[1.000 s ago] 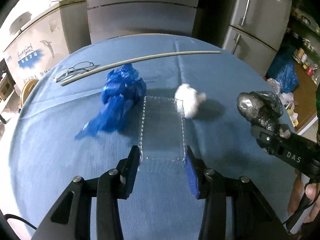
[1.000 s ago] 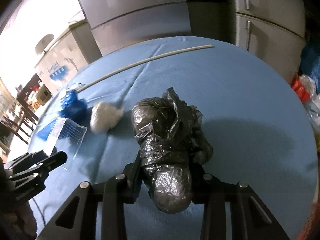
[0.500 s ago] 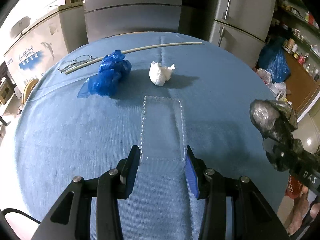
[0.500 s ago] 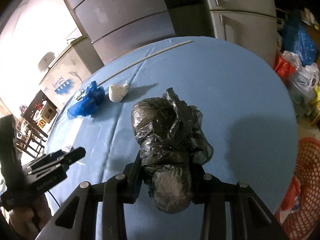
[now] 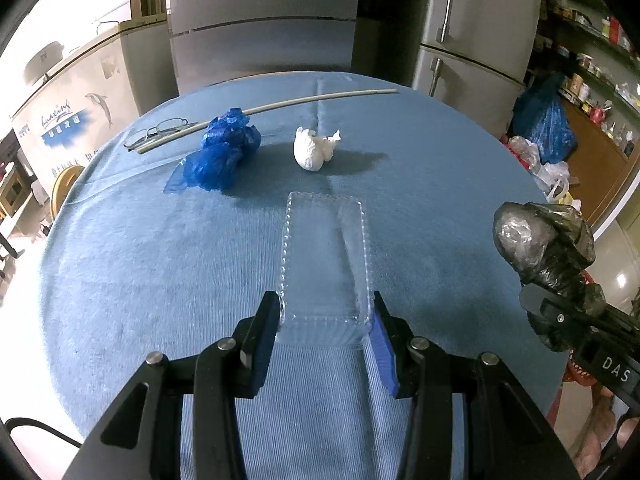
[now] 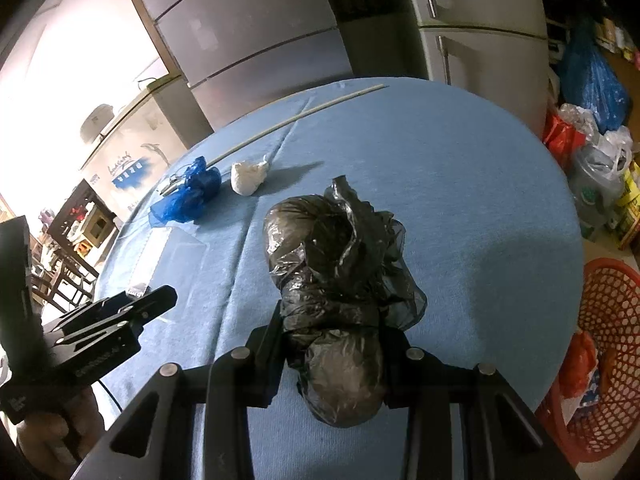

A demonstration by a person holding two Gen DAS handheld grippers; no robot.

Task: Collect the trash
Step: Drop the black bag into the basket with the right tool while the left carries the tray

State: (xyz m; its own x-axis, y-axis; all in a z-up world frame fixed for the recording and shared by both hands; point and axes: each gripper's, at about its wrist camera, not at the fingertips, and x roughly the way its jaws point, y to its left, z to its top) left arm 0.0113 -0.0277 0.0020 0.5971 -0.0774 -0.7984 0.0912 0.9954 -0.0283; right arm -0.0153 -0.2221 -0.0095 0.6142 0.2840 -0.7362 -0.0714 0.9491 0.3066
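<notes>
Left wrist view first: the left gripper (image 5: 325,312) has its two fingers pressed against the near end of the clear plastic tray (image 5: 324,256), one on each long side, so it is clamped on that tray, which stretches away over the blue tablecloth (image 5: 140,272); whether the tray is lifted or resting on the cloth is hard to say from this angle. Beyond the tray's far end sits a crumpled white paper wad (image 5: 314,151), and to the left of that wad a bunched blue plastic bag (image 5: 222,154). Behind the blue bag lies a long pale rod (image 5: 280,105) running across the far side of the table, with a pair of glasses (image 5: 158,132) at its left end. To the right of the tray, off past the table edge, the right gripper (image 5: 560,300) comes into shot with a black plastic bundle (image 5: 544,240) squeezed in it. Over to the right wrist view: the right gripper (image 6: 332,344) is clenched around that black plastic bundle (image 6: 336,280), fingers tight on either side, the bundle bulging above and below the grip. Left of the bundle, the left gripper (image 6: 120,320) shows with the clear plastic tray (image 6: 160,252) reaching away from it. Beyond the tray are the blue plastic bag (image 6: 188,196) and, just right of it, the white paper wad (image 6: 248,176). Right of the bundle, below the table edge, a red mesh basket (image 6: 608,320) stands on the floor.
</notes>
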